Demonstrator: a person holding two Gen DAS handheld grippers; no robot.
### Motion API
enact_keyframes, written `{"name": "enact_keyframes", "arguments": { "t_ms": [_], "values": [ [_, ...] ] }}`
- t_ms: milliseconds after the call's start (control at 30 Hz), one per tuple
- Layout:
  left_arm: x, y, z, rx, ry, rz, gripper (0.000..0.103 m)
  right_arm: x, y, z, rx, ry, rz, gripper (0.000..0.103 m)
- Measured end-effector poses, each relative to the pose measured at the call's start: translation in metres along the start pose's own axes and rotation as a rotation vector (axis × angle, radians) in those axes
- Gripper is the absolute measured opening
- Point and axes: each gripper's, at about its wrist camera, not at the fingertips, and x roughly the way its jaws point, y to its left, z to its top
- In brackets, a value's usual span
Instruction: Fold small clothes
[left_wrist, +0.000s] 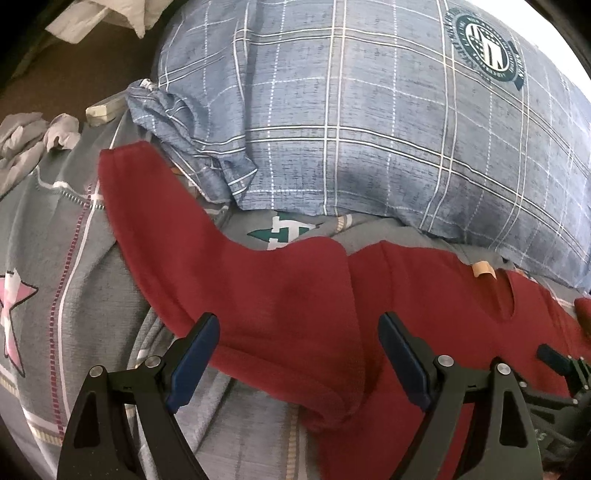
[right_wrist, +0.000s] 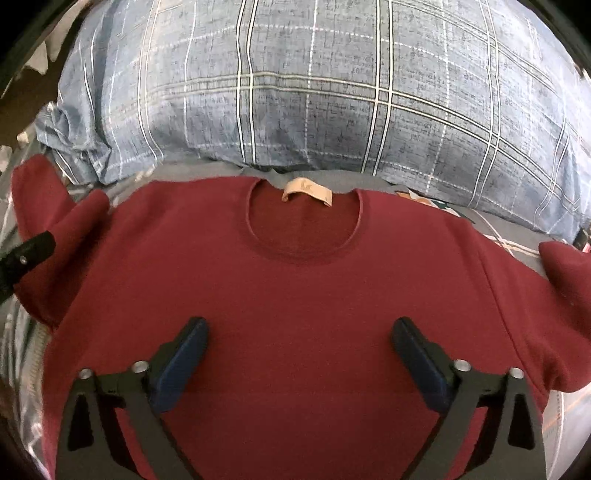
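On the grey bedspread (left_wrist: 74, 258), a dark red sweater (right_wrist: 295, 295) lies flat with its front up and its round neck opening toward the blue checked pillow (right_wrist: 295, 81). A tan label (right_wrist: 306, 192) shows inside the collar. The pillow sits just beyond the neck edge of the sweater. The left sleeve (left_wrist: 177, 229) stretches away over the bedspread and ends near the pillow's bunched corner. The right sleeve (right_wrist: 565, 273) extends to the edge of the right wrist view, where its end is out of sight.

The right gripper (right_wrist: 299, 354) is above the chest area of the sweater, jaws wide apart, nothing clamped between the pads. The left gripper (left_wrist: 299, 350) is over the left shoulder and upper sleeve, jaws also wide apart, with red fabric visible between the fingers but not pinched. Crumpled pale cloth (left_wrist: 29, 136) lies at the far left edge of the bedspread.
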Motion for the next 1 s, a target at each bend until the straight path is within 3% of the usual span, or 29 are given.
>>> {"name": "enact_keyframes", "arguments": {
  "t_ms": [233,833,900,1000],
  "values": [
    [0.004,0.005,0.002,-0.022,0.010,0.000,0.088,-0.006,0.015,0.012,-0.023,-0.013,0.071,0.091],
    [0.005,0.012,0.003,-0.026,0.014,0.007,0.088,0.002,0.022,0.013,-0.024,0.007,0.087,0.091],
    [0.002,0.022,0.003,-0.046,0.007,0.045,0.088,0.001,0.027,0.016,-0.037,0.002,0.103,0.091],
    [-0.004,0.040,0.001,-0.066,0.004,0.121,0.088,-0.002,0.043,0.029,-0.071,-0.001,0.169,0.081]
  ]
}}
